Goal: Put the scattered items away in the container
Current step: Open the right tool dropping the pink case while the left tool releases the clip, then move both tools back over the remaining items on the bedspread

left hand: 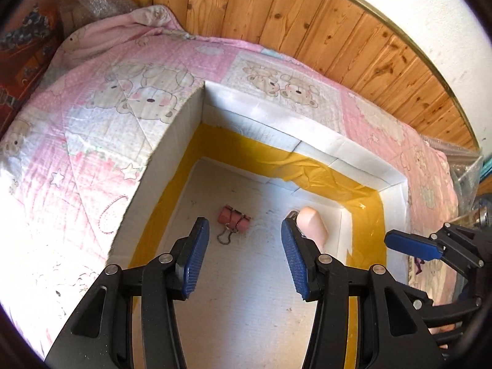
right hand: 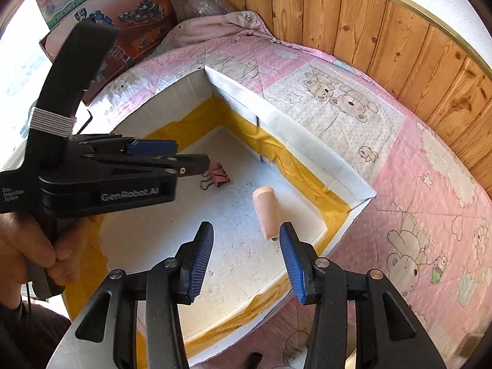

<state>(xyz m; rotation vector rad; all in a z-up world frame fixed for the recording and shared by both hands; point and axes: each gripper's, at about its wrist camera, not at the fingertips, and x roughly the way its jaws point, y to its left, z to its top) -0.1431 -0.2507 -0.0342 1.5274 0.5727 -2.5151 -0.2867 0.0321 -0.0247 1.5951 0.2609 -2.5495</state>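
Presently, one shallow white foam-board container (left hand: 172, 141) with yellow-taped inner walls, resting on a bed under a pink quilted bear-print blanket (left hand: 101, 104).

Contents, on the container's white floor:
- Pink metal binder clip (left hand: 234, 217) with wire handles, lying toward the far left corner, clear of both walls.
- Pale peach plastic cylinder (right hand: 267, 212) with a small metal tip, lying near the right wall, well apart from the clip.

Floor otherwise bare; the near half is open room between the walls.

Left claw (left hand: 244, 258): black frame, blue ribbed pads, released and spread wide above the floor, nothing between the pads; the clip lies just beyond its left finger, the cylinder behind its right finger. A hand (right hand: 33, 246) grips its handle at the container's left edge.

Right claw (right hand: 246, 261): same build, released, pads apart and gripping nothing; the cylinder's metal tip lies just beside its right pad, contact not discernible.

Beyond the bed's far edge: wood-panelled wall (left hand: 307, 21).
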